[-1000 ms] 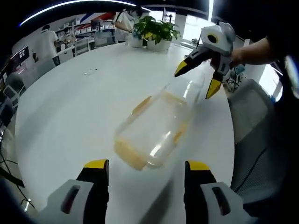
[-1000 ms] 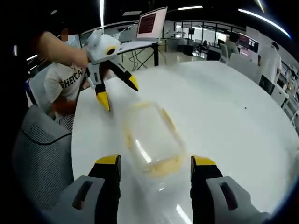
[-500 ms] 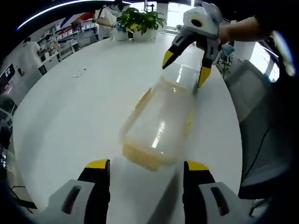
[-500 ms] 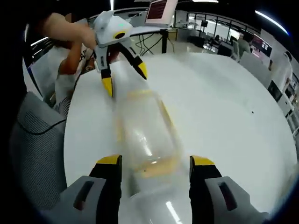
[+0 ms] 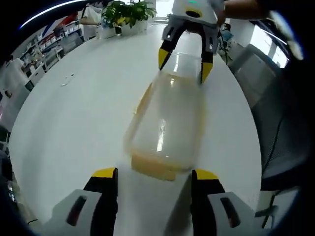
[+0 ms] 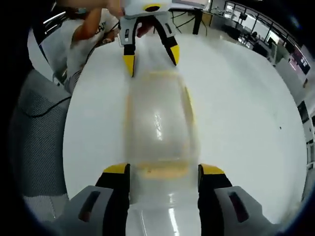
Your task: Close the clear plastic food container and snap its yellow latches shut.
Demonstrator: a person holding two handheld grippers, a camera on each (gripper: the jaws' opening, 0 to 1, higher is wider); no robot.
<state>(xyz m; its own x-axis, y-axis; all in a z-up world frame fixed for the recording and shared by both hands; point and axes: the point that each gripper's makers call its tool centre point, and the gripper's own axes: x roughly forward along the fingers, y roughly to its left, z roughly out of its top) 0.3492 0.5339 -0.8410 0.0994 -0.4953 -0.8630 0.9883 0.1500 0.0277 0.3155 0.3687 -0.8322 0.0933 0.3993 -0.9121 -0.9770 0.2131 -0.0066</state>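
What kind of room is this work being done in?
Probably an open-plan office or lab. The container lies on a large white round table, with potted plants at its far edge, shelving behind, and a grey mesh office chair beside it.

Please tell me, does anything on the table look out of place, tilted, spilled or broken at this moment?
Nothing stands out. The clear container lies flat on the white table, with nothing spilled around it. The left gripper and the right gripper are open, one at each short end. The picture is too blurred to judge the yellow latches.
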